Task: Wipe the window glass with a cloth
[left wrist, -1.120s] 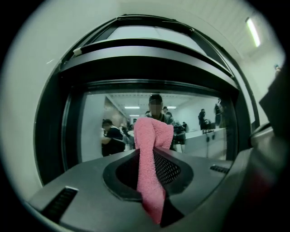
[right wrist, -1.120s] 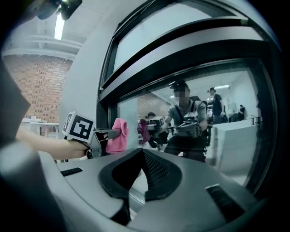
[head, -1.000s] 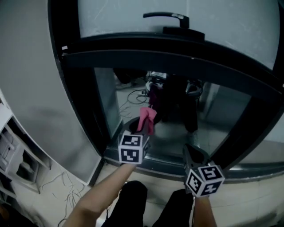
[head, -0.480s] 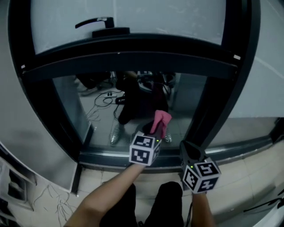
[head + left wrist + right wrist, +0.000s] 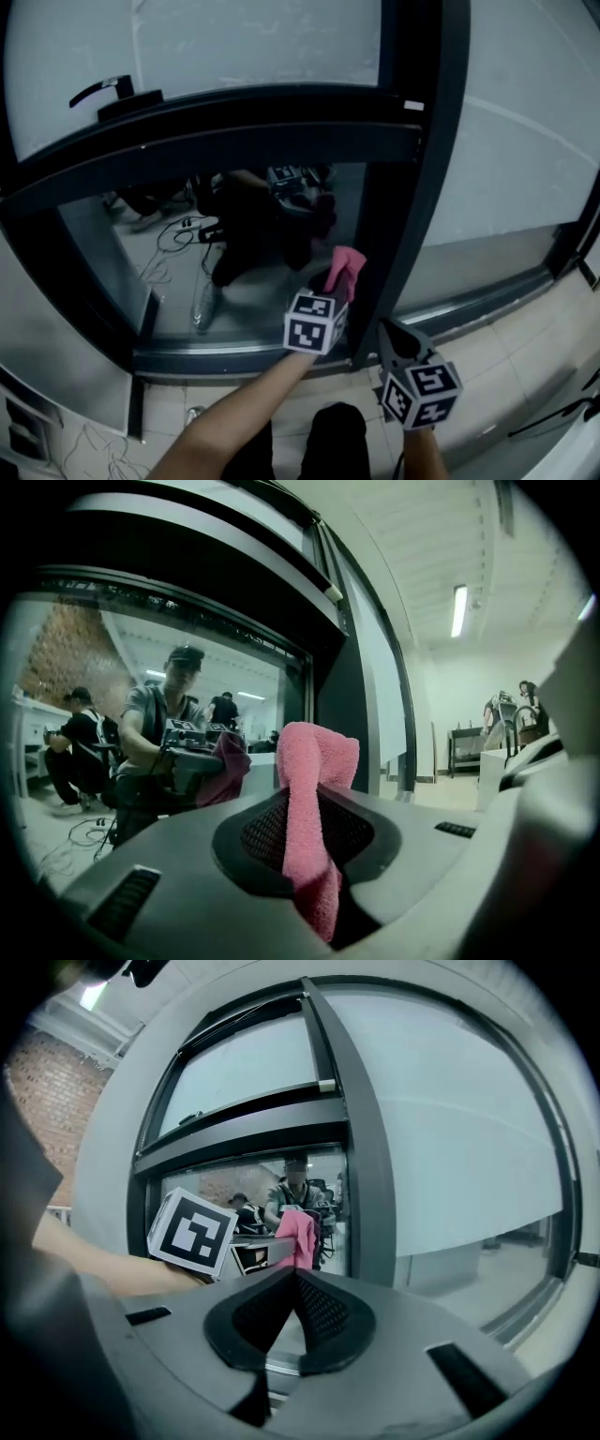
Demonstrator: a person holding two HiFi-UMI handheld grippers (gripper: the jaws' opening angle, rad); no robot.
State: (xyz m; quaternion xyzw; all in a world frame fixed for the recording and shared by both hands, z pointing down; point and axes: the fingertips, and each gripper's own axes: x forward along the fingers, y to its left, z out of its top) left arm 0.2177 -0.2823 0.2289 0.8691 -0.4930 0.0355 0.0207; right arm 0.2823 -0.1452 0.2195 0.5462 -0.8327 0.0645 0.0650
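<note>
Left gripper: jaws were clamped together on the pink cloth, with a fold of it pinched between the pads; it was held out on a bare forearm toward the lower pane.
Pink cloth: it stood up out of the left gripper's tips as a bunched, upright roll, and its lower end trailed down between the jaws toward the gripper's body.
Window glass: the clear lower pane lay straight ahead of the left gripper and mirrored a person, cables and the cloth in darker tones. The cloth was right up at it, though I could not tell whether it touched.
Frame post: a dark upright bar stood just to the right of the left gripper's tips, ahead of and above the right gripper.
Right gripper: jaws were brought together tip to tip with nothing between them; it sat lower than the left gripper, close on its right, aimed at the foot of the frame post.
Crossbar: a dark horizontal bar ran above both grippers.
Frosted panes: pale glass sat above the crossbar, with more to the right of the post.
Handle: a dark lever sat far up and to the left of the left gripper.
Floor: pale tiles lay beneath and to the right of the right gripper.
</note>
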